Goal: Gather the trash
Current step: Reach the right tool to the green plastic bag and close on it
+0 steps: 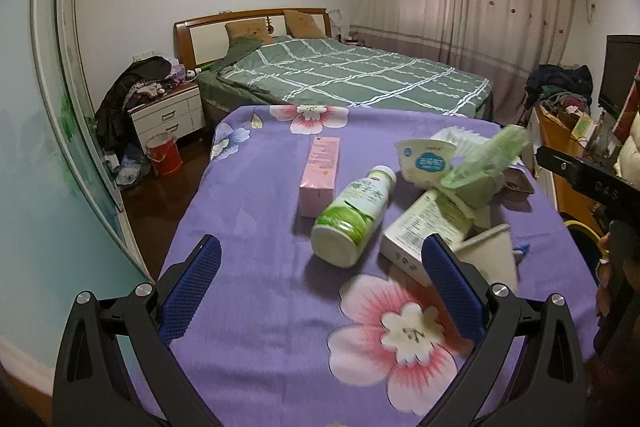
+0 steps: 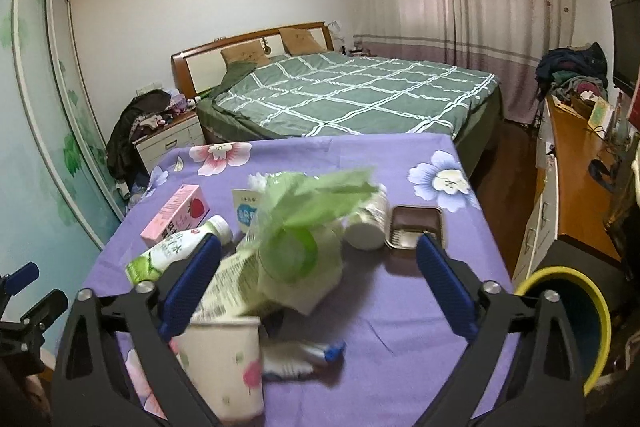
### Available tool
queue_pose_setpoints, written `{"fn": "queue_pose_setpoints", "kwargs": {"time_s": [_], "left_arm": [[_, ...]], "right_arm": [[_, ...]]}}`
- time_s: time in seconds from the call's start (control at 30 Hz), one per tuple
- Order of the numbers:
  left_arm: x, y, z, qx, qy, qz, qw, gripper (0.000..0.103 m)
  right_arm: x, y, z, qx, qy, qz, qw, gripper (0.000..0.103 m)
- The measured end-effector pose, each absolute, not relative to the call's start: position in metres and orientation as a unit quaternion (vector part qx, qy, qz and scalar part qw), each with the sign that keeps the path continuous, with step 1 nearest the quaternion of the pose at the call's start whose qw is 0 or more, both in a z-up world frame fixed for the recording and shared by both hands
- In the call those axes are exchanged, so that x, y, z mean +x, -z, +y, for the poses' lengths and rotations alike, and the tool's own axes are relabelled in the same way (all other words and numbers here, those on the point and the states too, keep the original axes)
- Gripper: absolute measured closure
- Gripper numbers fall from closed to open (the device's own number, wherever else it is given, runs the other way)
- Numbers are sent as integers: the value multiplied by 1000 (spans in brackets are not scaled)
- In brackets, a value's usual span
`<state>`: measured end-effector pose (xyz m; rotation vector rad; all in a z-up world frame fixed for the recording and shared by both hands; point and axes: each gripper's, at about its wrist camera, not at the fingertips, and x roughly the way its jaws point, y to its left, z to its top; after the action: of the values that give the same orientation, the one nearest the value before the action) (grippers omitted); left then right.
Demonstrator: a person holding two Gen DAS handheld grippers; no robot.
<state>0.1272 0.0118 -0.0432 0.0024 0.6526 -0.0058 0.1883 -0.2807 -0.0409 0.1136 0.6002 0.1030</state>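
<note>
Both tools gape wide and hold nothing: the left tool (image 1: 320,287) hovers before a green-and-white bottle (image 1: 352,215) lying on the purple flowered desk (image 1: 248,307), the right tool (image 2: 320,287) above a paper cup (image 2: 228,367), crumpled green bag (image 2: 304,227) and pink carton (image 2: 176,215).

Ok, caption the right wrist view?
Open right gripper nears a green bag among table trash.

A table under a purple flowered cloth (image 2: 400,327) carries a litter heap: a pink carton (image 2: 176,213), a green-labelled bottle (image 2: 172,251) on its side, a white box (image 1: 428,227), a crumpled green bag (image 2: 304,223) (blurred), a paper cup (image 2: 224,367) and a brown tray (image 2: 416,227).
</note>
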Motion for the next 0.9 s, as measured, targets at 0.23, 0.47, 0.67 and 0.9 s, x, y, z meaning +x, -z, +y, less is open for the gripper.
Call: {"fn": "queue_pose_setpoints", "kwargs": {"time_s": [0.23,0.47,0.67,0.9], "left_arm": [[172,53,14,-5,5,327,945,4],[204,61,6,-4,21,334,942,4],[211,66,1,-5,32,339,940,4],[206,65,0,-9,39,335,941,4]], "right_arm": [[226,53,-269,58,-52,324,943,38],[241,58,-268,67,-59,335,938,67],[234,52,-264,76,-83,334,936,102],[213,30,-261,66,-85,311,944,101]]}}
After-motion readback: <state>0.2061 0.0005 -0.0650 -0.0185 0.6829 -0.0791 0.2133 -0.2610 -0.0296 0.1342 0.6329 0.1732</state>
